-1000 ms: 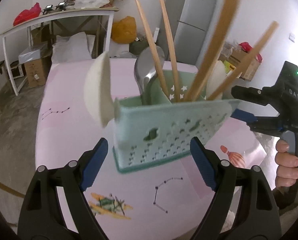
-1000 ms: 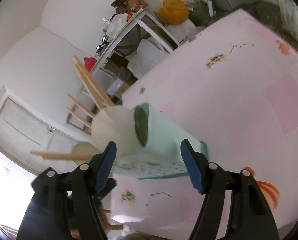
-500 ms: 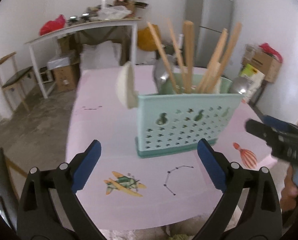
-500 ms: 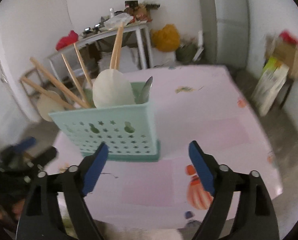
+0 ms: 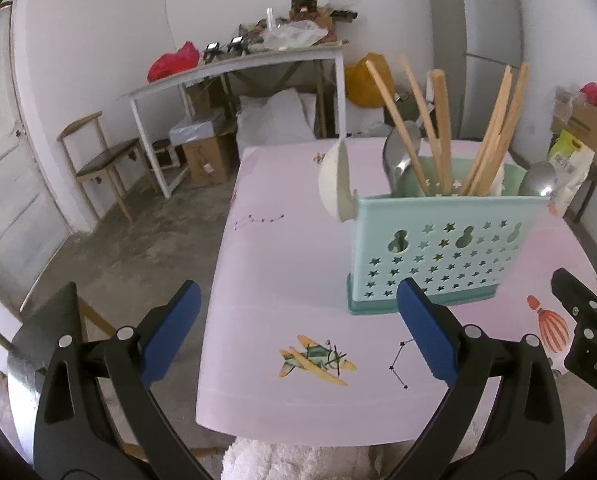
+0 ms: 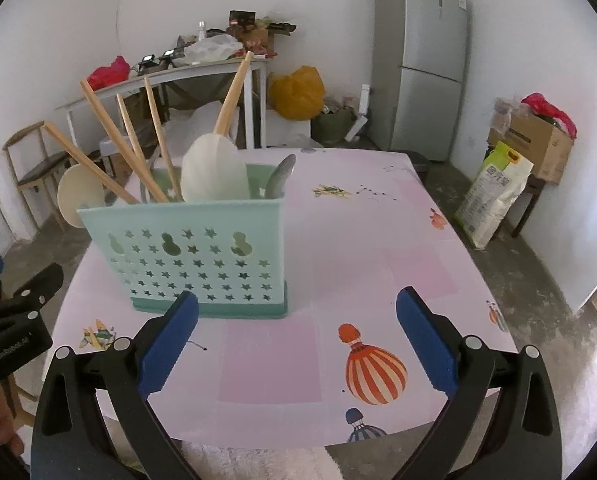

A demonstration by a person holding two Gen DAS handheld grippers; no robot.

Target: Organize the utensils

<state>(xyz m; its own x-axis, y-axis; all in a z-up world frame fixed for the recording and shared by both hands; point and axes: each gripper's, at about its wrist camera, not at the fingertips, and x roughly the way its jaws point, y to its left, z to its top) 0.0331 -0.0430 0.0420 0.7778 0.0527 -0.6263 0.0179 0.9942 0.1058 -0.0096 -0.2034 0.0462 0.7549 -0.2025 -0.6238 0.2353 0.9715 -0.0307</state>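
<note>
- Left wrist view: our left gripper (image 5: pixel 296 330), blue ribbed pads on black plastic arms, stands apart and empty.
- Beyond it, the mint plastic caddy (image 5: pixel 442 252), star-perforated, sits upright on the pink printed tablecloth (image 5: pixel 282 264), holding wooden chopsticks (image 5: pixel 494 128) and steel spoons (image 5: pixel 402 156).
- Right wrist view: our right gripper (image 6: pixel 296 334) likewise gapes empty; "GenRobot.AI" is printed on the neighbouring tool.

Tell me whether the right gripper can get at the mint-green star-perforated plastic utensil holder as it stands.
Probably yes. The right gripper is open and empty, and the mint-green star-perforated plastic utensil holder stands upright on the pink table just ahead and left of its fingers, with nothing between them. The left gripper is clear of it.
</note>
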